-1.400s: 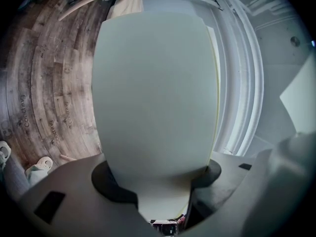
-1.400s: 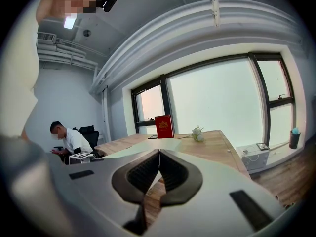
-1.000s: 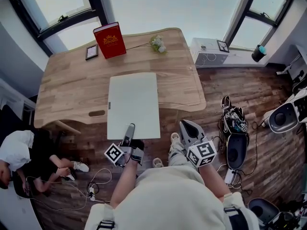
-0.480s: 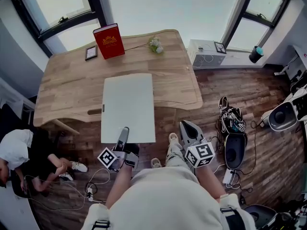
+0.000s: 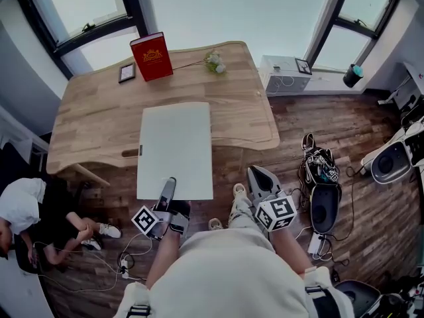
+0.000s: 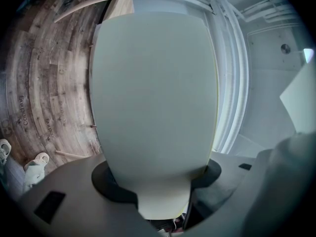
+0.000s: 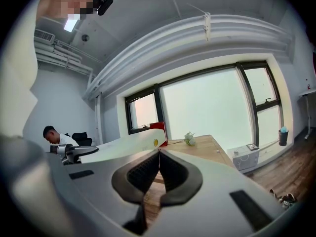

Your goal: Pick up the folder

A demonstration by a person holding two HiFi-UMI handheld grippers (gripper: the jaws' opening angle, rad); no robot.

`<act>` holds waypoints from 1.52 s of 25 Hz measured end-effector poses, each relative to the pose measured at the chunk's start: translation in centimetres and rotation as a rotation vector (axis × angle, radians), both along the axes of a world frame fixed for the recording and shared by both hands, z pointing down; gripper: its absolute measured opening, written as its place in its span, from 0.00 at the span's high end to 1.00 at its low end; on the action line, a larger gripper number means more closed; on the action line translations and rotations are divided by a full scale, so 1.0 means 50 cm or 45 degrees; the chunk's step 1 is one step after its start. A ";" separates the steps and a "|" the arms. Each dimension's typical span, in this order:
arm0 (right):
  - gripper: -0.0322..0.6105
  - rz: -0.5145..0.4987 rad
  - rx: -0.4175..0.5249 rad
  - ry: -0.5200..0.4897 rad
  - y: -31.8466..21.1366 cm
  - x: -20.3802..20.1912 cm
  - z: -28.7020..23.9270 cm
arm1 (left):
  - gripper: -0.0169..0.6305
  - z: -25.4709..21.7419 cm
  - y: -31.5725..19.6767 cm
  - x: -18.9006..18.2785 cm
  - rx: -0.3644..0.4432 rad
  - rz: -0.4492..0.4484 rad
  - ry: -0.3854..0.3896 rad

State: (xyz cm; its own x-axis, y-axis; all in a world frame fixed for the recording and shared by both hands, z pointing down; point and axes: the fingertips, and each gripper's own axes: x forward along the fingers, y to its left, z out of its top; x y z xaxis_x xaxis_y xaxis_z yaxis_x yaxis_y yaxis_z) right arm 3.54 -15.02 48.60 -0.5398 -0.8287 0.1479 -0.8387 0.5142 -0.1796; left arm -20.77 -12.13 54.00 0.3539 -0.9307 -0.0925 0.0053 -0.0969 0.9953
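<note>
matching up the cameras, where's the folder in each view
Head view: the folder sits mid-frame, its near edge clamped in the left gripper.
Left gripper view: the folder fills the centre, between the jaws.
Right gripper view: the folder is a pale slab at centre-left.
Shared landmark: the wooden table.

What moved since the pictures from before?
The flat pale grey folder slid a little left and toward the person, farther off the edge of the wooden table, pulled by the left gripper, which stays clamped on it. The right gripper stayed shut and empty; the red book did not move.
</note>
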 end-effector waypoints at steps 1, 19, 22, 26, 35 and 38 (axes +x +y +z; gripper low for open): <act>0.92 -0.001 0.000 0.000 0.001 -0.001 0.000 | 0.53 -0.001 0.000 0.000 0.001 0.001 0.002; 0.92 -0.024 0.016 0.057 0.004 -0.018 0.004 | 0.53 0.001 -0.017 0.010 -0.010 0.030 0.018; 0.92 -0.025 0.022 0.042 0.001 -0.020 0.000 | 0.53 0.003 -0.023 0.011 -0.011 0.030 0.015; 0.92 -0.027 0.025 0.041 -0.003 -0.020 -0.003 | 0.53 0.007 -0.028 0.011 -0.021 0.025 0.018; 0.92 -0.019 0.011 0.027 -0.015 -0.012 0.001 | 0.53 0.016 -0.037 0.010 -0.031 0.023 0.025; 0.92 -0.018 0.011 0.024 -0.022 -0.010 0.003 | 0.53 0.018 -0.045 0.009 -0.029 0.023 0.026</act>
State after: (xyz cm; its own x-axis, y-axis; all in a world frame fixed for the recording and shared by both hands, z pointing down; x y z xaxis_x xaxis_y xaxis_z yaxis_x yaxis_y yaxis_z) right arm 3.04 -16.14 48.75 -0.5488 -0.8222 0.1509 -0.8344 0.5277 -0.1594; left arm -20.33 -14.38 54.90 0.3688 -0.9261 -0.0789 0.0270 -0.0742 0.9969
